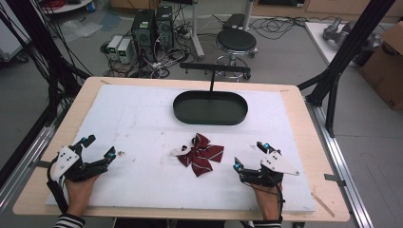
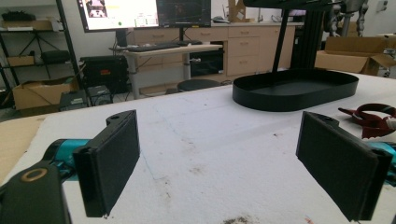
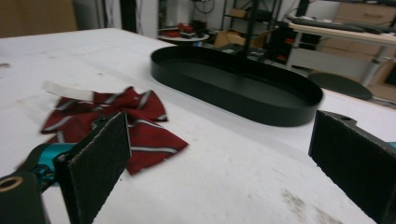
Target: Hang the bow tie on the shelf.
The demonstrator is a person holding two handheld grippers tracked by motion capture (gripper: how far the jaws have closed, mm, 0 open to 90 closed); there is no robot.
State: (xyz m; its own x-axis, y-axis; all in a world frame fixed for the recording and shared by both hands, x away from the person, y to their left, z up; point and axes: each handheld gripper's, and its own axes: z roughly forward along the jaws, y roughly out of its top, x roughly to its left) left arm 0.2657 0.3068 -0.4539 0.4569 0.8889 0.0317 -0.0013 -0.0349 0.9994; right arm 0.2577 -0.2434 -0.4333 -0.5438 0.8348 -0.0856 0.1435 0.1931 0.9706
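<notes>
The left gripper (image 1: 100, 146) is lying near the front left corner of the table, its jaws standing wide apart with nothing between them; in the left gripper view the two black pads (image 2: 109, 161) are framing bare white mat. A hand (image 1: 81, 190) in a striped sleeve is holding it from behind. The right gripper (image 1: 250, 156) is sitting near the front right of the mat, its jaws likewise spread and holding nothing, with the person's other hand (image 1: 269, 199) gripping it from the bottom edge.

Between the two grippers, a little nearer the right one, a red striped bow tie (image 1: 201, 154) is lying flat on the white mat (image 1: 142, 118), apart from both. In the right gripper view the bow tie (image 3: 116, 121) is showing just past the left jaw, with a pale strap (image 3: 65, 91) trailing from it.

Behind the bow tie, an oval black tray (image 1: 210, 108) is resting empty on the mat, a thin black stand (image 1: 214, 71) rising at its far rim. The mat is covering a wooden table (image 1: 304, 123).
</notes>
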